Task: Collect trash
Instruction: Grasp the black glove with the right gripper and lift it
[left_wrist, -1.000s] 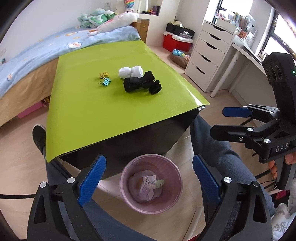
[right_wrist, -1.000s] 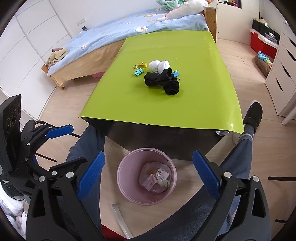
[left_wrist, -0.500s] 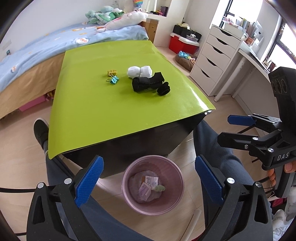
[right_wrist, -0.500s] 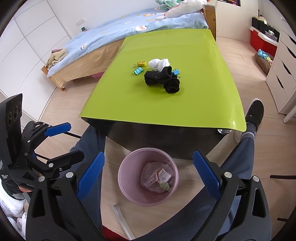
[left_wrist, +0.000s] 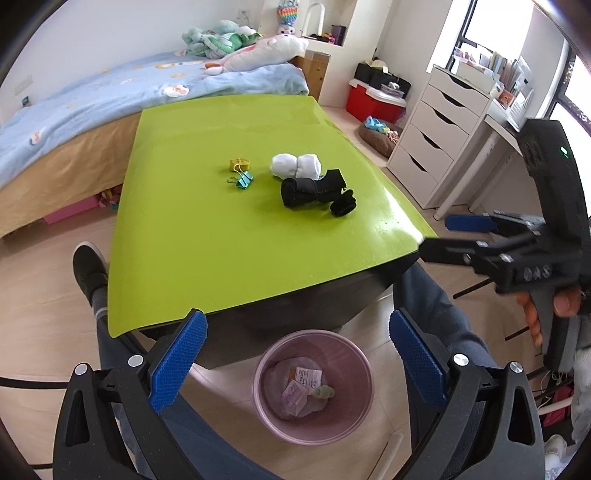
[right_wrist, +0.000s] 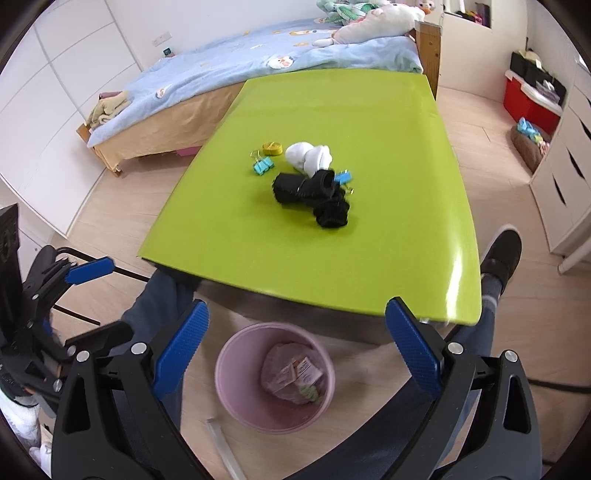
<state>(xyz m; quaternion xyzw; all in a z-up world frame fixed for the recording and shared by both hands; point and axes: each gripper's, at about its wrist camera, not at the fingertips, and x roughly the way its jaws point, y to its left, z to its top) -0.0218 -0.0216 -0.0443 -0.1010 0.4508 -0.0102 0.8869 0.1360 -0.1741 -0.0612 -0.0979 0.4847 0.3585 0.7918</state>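
A pink trash bin stands on the floor below the green table's near edge; it also shows in the right wrist view. Small cartons and crumpled wrappers lie in it. My left gripper is open and empty above the bin. My right gripper is open and empty above it too, and shows at the right of the left wrist view. On the table lie rolled black socks, a white sock ball, and binder clips.
A bed stands behind the table. White drawers and a red box stand at the right. The person's legs and a black shoe flank the bin. A pale strip lies on the floor.
Both grippers have lifted and tilted up toward the table, so the bin sits lower in view. Both stay open and empty. Nothing on the table has moved.
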